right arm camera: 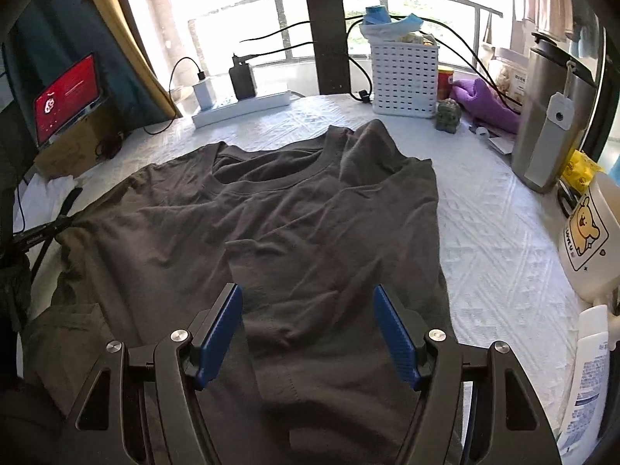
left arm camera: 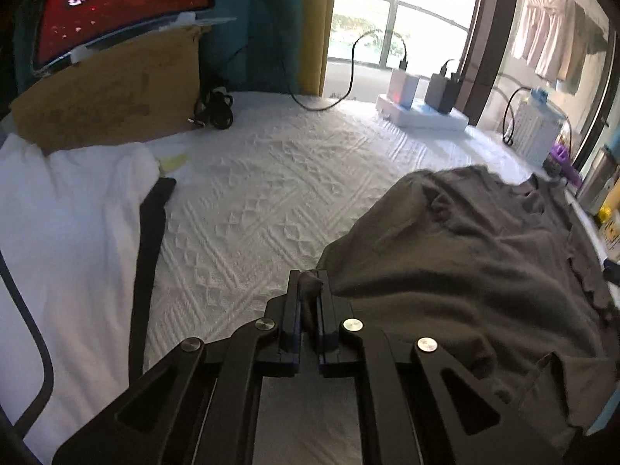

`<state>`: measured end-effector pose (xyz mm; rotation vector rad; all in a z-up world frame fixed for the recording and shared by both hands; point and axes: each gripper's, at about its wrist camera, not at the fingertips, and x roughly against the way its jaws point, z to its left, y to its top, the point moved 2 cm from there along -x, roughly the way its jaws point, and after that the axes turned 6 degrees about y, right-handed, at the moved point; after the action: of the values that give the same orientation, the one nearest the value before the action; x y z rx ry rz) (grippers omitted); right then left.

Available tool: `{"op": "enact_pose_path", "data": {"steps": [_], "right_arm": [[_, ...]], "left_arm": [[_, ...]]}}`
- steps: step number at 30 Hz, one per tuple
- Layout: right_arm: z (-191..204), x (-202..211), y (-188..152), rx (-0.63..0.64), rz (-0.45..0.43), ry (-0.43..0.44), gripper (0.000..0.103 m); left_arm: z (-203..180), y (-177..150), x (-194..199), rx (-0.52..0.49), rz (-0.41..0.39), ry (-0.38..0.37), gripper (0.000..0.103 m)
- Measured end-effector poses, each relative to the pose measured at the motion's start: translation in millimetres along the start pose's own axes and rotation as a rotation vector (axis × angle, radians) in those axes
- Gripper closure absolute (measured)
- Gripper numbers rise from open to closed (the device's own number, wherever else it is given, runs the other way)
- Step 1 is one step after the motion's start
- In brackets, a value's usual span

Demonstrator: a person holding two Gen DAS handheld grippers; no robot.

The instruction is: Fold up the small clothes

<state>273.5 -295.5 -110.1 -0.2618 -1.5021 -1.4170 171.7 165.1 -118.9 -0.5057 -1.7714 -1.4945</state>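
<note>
White quilted table [right arm camera: 496, 232] carries dark grey T-shirt [right arm camera: 294, 213]; left gripper [left arm camera: 309, 283] fingers clenched on shirt's edge; right gripper [right arm camera: 308, 329] fingers spread above shirt's lower part.

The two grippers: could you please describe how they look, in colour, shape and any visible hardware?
Both are matte black linkages of flat bars with slotted triangular cut-outs, joined by round silver pins. The right gripper has blue ribbed pads on its fingers. The left gripper has narrow black fingers with blue showing along the inner edges. No cables, markings or sleeves are visible.
</note>
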Motion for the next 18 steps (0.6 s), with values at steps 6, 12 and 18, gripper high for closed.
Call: {"op": "enact_pose_path", "data": {"steps": [6, 12, 18], "right_arm": [[-2.3, 6.6, -2.2, -0.007, -0.025, 0.022, 0.031], [-10.9, 12.7, -4.9, -0.025, -0.049, 0.042, 0.031], [-18.4, 15.3, -8.9, -0.044, -0.066, 0.068, 0.031]], "left_arm": [[-21.7, 16.8, 32.0, -0.008, -0.071, -0.046, 0.099], [-68.3, 29.5, 43.8, -0.069, -0.088, -0.122, 0.099], [-131.6, 34.0, 35.0, -0.142, -0.057, -0.222, 0.099]]}}
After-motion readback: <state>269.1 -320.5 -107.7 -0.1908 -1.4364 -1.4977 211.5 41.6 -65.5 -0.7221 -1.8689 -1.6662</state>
